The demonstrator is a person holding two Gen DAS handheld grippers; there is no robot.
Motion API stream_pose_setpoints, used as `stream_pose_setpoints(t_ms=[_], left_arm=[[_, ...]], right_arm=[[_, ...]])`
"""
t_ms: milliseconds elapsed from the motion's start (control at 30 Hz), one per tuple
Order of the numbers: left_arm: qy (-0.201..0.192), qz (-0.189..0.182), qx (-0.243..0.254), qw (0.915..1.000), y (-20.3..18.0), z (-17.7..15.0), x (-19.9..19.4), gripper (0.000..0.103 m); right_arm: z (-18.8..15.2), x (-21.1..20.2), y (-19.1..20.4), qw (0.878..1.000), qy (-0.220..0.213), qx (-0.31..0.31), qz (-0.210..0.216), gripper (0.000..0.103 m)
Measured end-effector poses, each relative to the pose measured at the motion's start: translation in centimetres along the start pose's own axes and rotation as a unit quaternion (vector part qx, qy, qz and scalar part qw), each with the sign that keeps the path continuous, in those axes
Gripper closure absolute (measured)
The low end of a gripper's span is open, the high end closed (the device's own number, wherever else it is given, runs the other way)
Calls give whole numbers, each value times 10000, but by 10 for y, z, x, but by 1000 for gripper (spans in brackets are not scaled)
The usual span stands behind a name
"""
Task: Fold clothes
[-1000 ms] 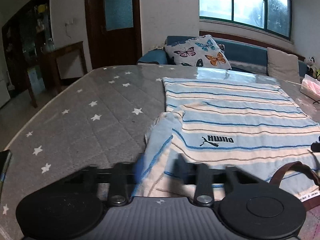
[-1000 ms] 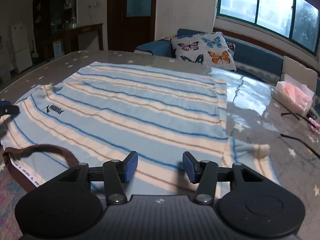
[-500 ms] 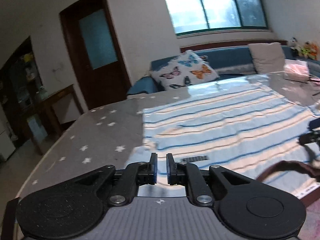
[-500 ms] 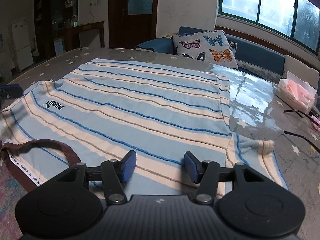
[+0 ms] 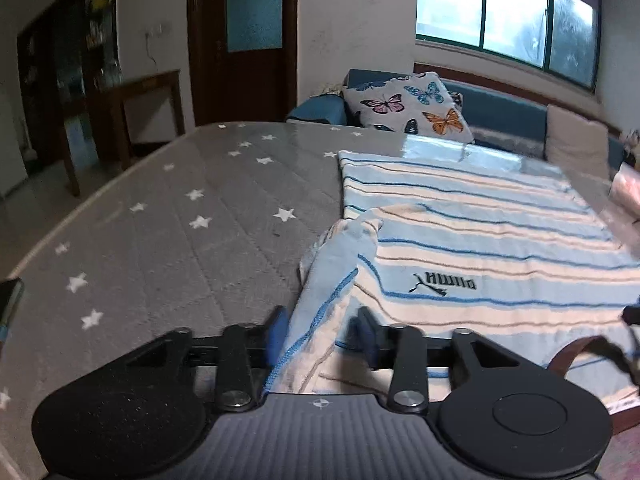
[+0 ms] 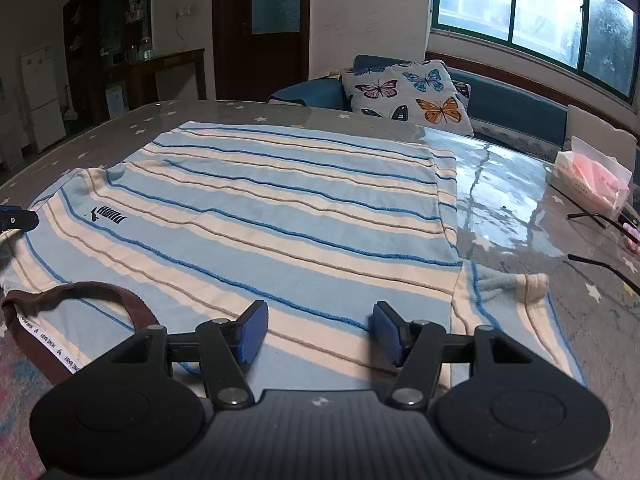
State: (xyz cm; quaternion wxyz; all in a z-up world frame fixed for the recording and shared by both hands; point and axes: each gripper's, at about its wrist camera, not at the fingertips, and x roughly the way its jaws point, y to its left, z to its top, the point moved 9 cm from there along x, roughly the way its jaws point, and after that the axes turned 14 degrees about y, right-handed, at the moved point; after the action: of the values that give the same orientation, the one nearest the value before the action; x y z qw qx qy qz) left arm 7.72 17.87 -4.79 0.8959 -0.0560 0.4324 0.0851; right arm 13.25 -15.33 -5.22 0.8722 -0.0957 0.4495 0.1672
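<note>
A light-blue and cream striped shirt [image 5: 480, 240] [image 6: 280, 208] lies spread flat on the table, its brown collar [image 6: 132, 300] nearest me. My left gripper [image 5: 320, 334] hovers low over the shirt's left shoulder edge. Its jaws are opening, and a strip of cloth leading to the bunched left sleeve [image 5: 344, 248] lies loose between the pads. My right gripper [image 6: 320, 334] stands over the near edge of the shirt with its jaws opening. Only flat cloth lies under it, nothing clamped. The right sleeve [image 6: 508, 284] is crumpled just to its right.
The table [image 5: 160, 240] has a grey star-patterned cover under glass. A pink tissue pack [image 6: 592, 184] and black spectacles [image 6: 600, 220] lie at the right. A dark phone [image 5: 10, 304] sits at the left edge. A sofa with a butterfly cushion [image 6: 412, 96] stands beyond the table.
Half a second ago the left view was tilted up with the jaws nearly together; now it is back low over the sleeve edge with the jaws wider. The right jaws have widened.
</note>
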Motion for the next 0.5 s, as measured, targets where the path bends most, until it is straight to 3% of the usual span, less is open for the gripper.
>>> stream_pose_setpoints(t_ms=[133, 267, 367, 500], left_arm=[[-115, 29, 162, 9998, -11, 2, -7, 94], [-450, 343, 733, 9957, -36, 4, -18, 95], [-746, 517, 1437, 9854, -68, 1, -23, 94], [-747, 358, 1924, 9778, -100, -11, -18, 91]], right_arm=[[0, 1, 0, 10000, -1, 9, 4, 43], [1, 1, -1, 10000, -7, 19, 6, 43], [1, 1, -1, 10000, -9, 28, 10, 42], [1, 1, -1, 10000, -17, 37, 13, 42]])
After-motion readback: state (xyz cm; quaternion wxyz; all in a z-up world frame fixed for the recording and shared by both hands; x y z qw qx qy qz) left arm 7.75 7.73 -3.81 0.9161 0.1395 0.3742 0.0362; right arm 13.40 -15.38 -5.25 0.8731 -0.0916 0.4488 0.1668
